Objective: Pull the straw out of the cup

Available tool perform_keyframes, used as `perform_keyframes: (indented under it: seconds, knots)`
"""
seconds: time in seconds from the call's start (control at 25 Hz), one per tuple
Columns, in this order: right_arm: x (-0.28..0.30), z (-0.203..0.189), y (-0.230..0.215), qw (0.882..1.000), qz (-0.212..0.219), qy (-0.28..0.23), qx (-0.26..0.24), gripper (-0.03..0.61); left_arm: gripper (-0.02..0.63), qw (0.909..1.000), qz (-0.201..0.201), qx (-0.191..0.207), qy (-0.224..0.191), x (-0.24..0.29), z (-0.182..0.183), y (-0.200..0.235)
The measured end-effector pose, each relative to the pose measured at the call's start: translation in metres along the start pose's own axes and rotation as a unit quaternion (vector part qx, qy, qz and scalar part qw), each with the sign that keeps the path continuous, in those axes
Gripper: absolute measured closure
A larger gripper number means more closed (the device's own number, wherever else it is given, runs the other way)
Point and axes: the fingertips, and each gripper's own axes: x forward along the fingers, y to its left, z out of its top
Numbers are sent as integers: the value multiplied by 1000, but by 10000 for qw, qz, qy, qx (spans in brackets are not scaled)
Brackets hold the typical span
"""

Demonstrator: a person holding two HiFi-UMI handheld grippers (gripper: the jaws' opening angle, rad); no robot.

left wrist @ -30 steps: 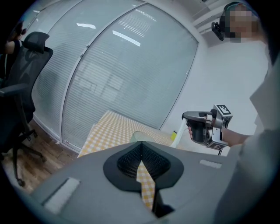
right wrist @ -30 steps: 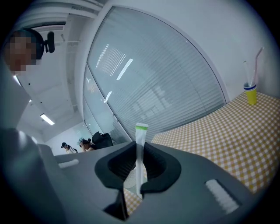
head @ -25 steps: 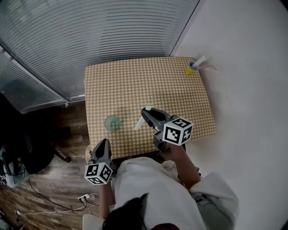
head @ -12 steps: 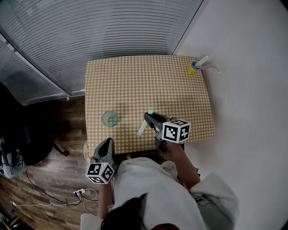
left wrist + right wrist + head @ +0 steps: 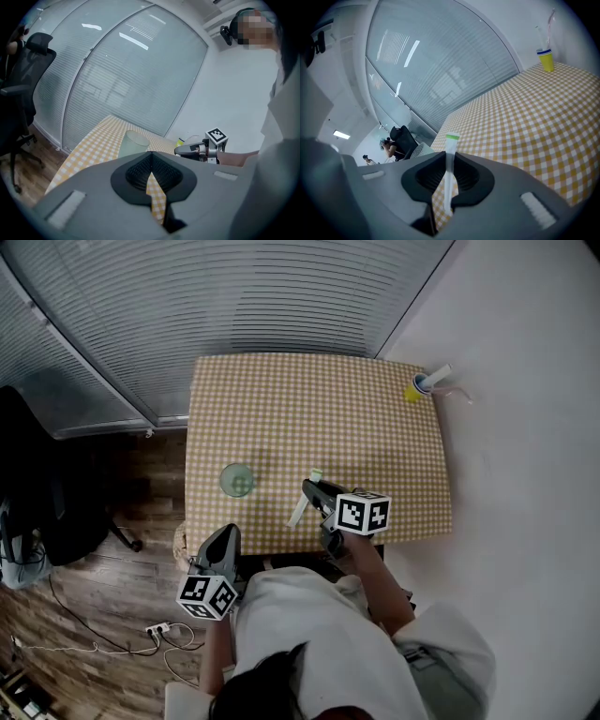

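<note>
A white straw with a green tip (image 5: 304,500) stands slanted between the jaws of my right gripper (image 5: 312,491), low over the checked table (image 5: 375,446) near its front edge. In the right gripper view the straw (image 5: 449,161) runs up through the jaws of the right gripper (image 5: 449,164), which is shut on it. The pale green cup (image 5: 236,480) stands upright to the left of the straw, with nothing in it. The left gripper (image 5: 223,542) hangs just off the table's front edge, below the cup (image 5: 132,143). Its jaws (image 5: 151,157) are shut and hold nothing.
A small yellow cup with straws (image 5: 419,387) stands at the table's far right corner by the white wall. Glass partitions with blinds (image 5: 234,296) run behind the table. A black office chair (image 5: 47,512) stands on the wooden floor at the left.
My right gripper has come down toward the table with the straw still in it. The left gripper has barely shifted. The cup has stayed where it was.
</note>
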Motion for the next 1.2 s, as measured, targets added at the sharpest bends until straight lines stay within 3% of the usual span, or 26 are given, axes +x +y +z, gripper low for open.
perform_keyframes:
  seconds: [0.64,0.8,1.2]
  knots:
    - [40,-25,-12,9984,-303,486,26,512,600,9997,178,-162,-17,-10,0,18]
    - [47,-35,-16,9960,-537,681,-223,508,600,9991,270,-324,-10,-15,-5,28]
    - [59,-48,-23,9915,-906,908,-224,474,600,9992,229,-309,52,-18,-4,33]
